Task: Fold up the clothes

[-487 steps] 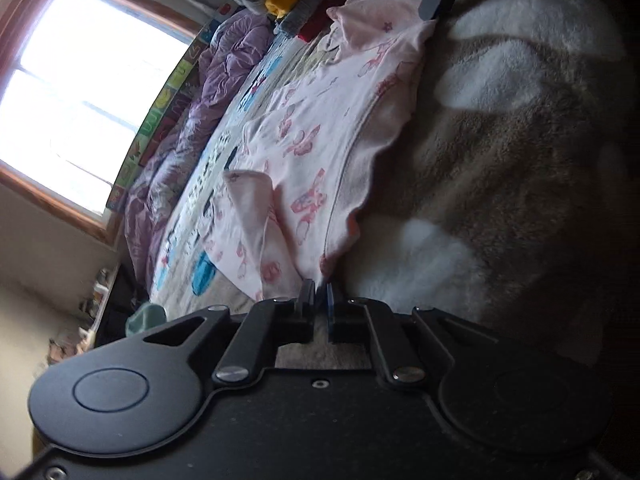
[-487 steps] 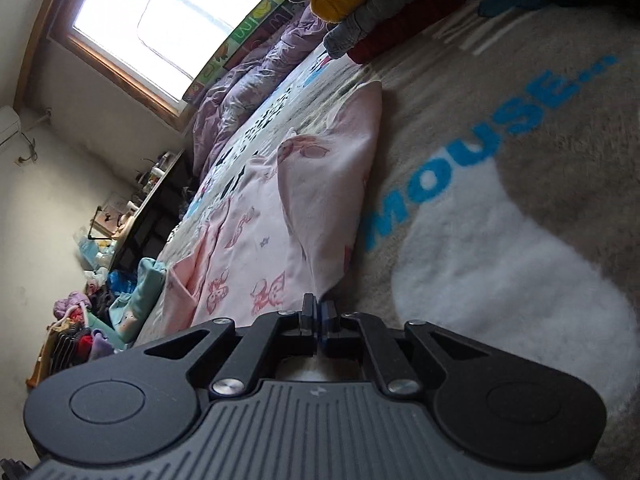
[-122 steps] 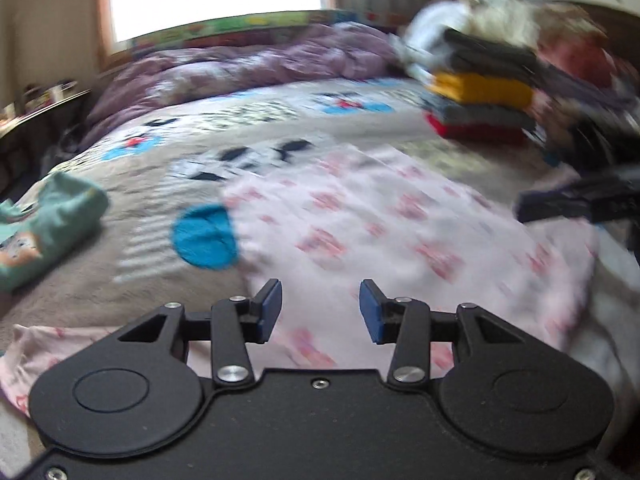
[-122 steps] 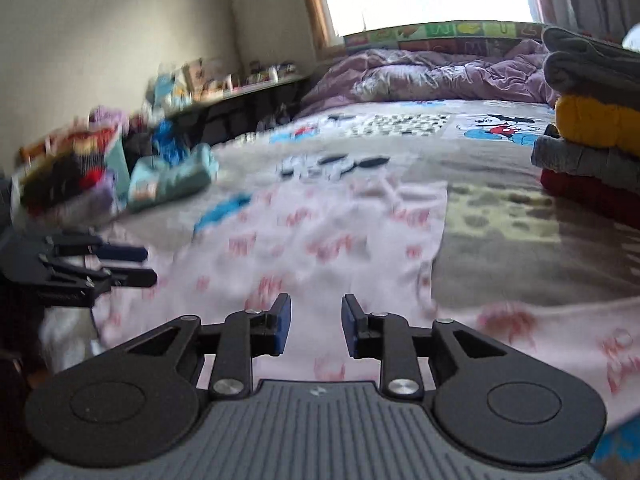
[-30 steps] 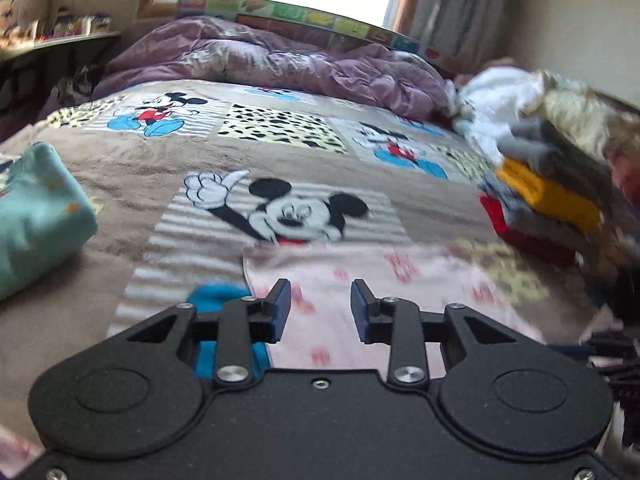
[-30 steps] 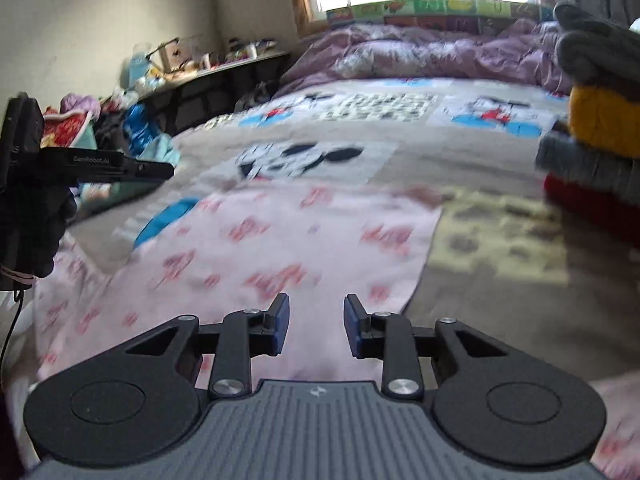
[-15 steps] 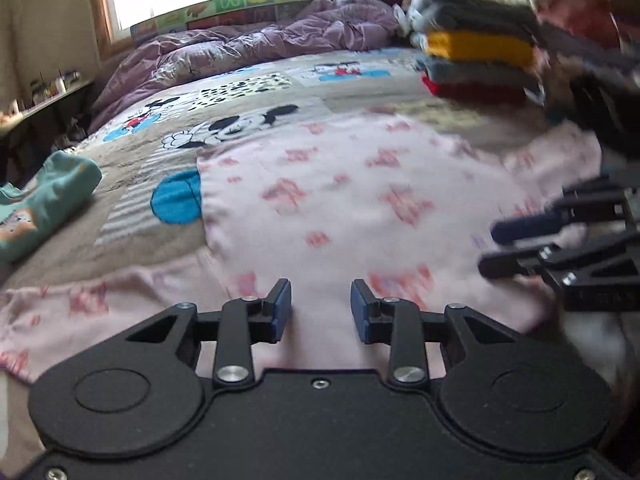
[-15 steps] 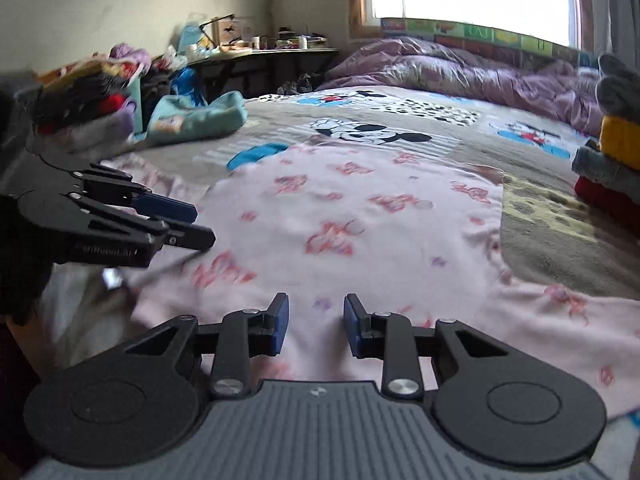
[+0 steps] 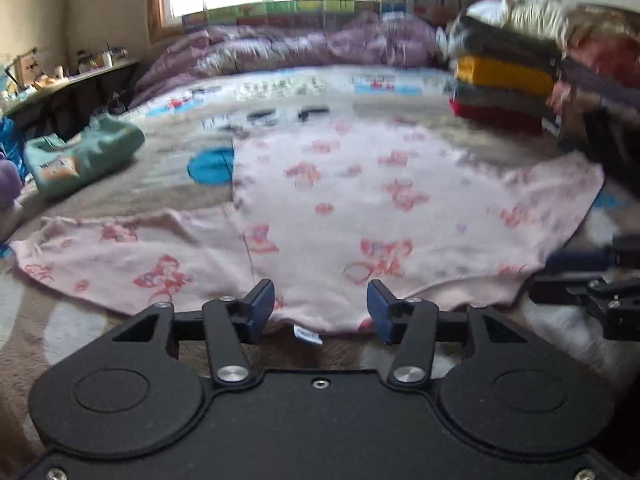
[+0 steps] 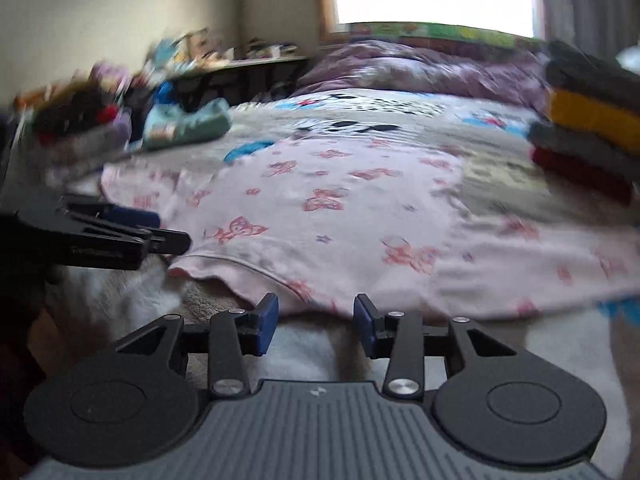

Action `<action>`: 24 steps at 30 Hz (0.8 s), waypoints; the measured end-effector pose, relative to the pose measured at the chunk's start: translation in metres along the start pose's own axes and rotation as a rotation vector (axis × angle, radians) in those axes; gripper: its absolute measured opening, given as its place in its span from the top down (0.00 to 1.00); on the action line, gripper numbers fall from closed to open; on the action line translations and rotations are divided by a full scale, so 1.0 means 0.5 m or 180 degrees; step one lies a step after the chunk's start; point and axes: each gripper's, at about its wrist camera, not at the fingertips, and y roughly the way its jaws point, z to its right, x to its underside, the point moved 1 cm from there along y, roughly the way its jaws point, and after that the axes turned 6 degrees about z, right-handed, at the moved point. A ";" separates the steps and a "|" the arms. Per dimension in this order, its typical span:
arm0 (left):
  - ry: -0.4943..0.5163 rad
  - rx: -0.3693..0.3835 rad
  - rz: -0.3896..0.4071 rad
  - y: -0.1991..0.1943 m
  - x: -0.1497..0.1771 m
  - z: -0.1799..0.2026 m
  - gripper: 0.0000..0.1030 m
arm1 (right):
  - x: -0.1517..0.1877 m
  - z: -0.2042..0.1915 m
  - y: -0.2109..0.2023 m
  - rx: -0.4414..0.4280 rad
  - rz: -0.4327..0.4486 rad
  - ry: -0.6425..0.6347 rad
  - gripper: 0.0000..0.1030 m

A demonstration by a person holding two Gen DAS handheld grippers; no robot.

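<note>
A pink long-sleeved shirt (image 9: 360,200) with red butterfly prints lies spread flat on the bed, one sleeve out to each side. Its near edge, with a small white label (image 9: 308,334), lies just ahead of my left gripper (image 9: 320,312). That gripper's jaws are opening and the pads press on nothing. In the right wrist view the shirt (image 10: 340,208) fills the middle. My right gripper (image 10: 316,318) hovers at the shirt's near hem, jaws opening, pads clear of the cloth. Each gripper shows in the other's view: the right gripper (image 9: 580,276) and the left gripper (image 10: 132,228).
A stack of folded clothes (image 9: 504,92), grey, yellow and red, stands on the bed's right side. A folded teal garment (image 9: 84,152) lies at the left. A purple duvet (image 9: 300,48) is bunched under the window. A cluttered shelf (image 10: 240,60) runs along the left wall.
Both grippers' jaws stand wider than half a second ago. Both have drawn back to the shirt's near edge, and the left view has swung to face the shirt squarely.
</note>
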 end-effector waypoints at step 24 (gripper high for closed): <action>-0.0429 0.0297 0.0254 -0.004 -0.052 0.070 0.36 | 0.106 0.234 0.034 -0.0357 0.0877 0.3682 0.61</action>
